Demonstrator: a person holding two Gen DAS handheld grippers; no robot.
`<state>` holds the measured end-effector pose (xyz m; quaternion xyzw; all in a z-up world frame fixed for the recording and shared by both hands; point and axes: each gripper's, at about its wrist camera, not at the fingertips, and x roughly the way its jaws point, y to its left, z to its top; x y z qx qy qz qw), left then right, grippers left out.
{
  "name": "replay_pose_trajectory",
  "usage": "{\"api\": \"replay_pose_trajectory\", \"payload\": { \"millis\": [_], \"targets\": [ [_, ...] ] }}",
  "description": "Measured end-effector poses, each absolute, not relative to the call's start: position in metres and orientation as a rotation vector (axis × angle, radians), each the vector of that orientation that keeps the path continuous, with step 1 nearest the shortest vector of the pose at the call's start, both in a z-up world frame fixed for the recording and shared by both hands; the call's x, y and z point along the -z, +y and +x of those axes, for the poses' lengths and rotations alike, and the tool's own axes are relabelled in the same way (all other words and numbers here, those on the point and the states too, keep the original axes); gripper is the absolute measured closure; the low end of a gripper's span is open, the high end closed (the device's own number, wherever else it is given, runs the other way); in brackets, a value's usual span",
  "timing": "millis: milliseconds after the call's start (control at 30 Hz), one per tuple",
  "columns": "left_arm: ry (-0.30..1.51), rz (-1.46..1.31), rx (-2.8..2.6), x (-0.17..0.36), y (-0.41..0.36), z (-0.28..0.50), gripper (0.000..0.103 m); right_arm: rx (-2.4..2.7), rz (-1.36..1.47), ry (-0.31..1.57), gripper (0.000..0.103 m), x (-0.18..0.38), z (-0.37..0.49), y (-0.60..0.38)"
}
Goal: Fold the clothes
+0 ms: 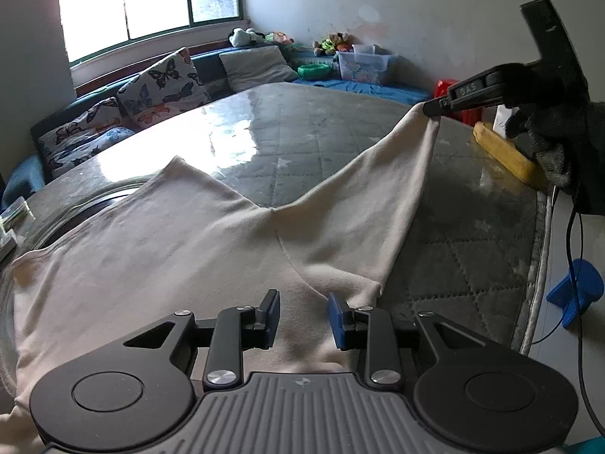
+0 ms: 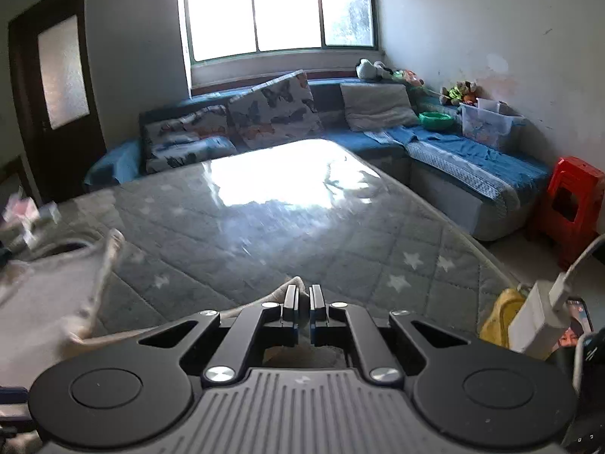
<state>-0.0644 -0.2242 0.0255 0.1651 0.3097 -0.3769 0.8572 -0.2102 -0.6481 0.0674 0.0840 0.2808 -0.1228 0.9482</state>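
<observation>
1. Nearest, the left claw (image 1: 304, 316) hovers just above the cream shirt (image 1: 170, 249), its blue-padded fingers (image 1: 337, 317) spread wide with nothing between them.
2. The shirt lies spread over the grey quilted surface (image 1: 302, 143) with star patterns under a glossy clear cover; one sleeve (image 1: 189, 174) sticks out flat to the left.
3. At the right, the right claw (image 1: 433, 108), held by a gloved hand (image 1: 548, 140), pinches the far corner of the shirt and holds it up off the surface, so the cloth hangs in a taut slope.
4. From the right wrist view, the right claw (image 2: 303, 299) is narrowed onto a fold of the cloth (image 2: 295, 283).
5. Farther back, a blue sofa (image 2: 472, 159) carries butterfly cushions (image 2: 272, 109).
6. Beyond it is a bright window (image 2: 280, 11).
</observation>
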Motion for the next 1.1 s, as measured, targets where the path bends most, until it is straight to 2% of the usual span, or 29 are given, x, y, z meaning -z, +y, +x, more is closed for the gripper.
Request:
{"api": "replay_pose_trajectory", "payload": {
  "millis": [267, 533, 733, 933, 1100],
  "targets": [
    [0.623, 0.268, 0.677, -0.043, -0.171, -0.066, 0.066, 0.093, 0.093, 0.483, 0.098, -0.134, -0.217, -0.602],
    [0.629, 0.172, 0.524, -0.044, -0.101, -0.072, 0.063, -0.174, -0.021, 0.445, 0.098, -0.176, -0.21, -0.502],
    [0.652, 0.114, 0.448, -0.036, -0.065, -0.08, 0.063, -0.364, -0.094, 0.497, 0.099, -0.157, -0.195, -0.418],
    [0.665, 0.087, 0.422, -0.033, -0.052, -0.086, 0.063, -0.489, -0.131, 0.619, 0.098, -0.099, -0.179, -0.349],
    [0.658, 0.087, 0.423, -0.036, -0.052, -0.086, 0.063, -0.567, -0.115, 0.719, 0.092, -0.068, -0.186, -0.333]
  ]
}}
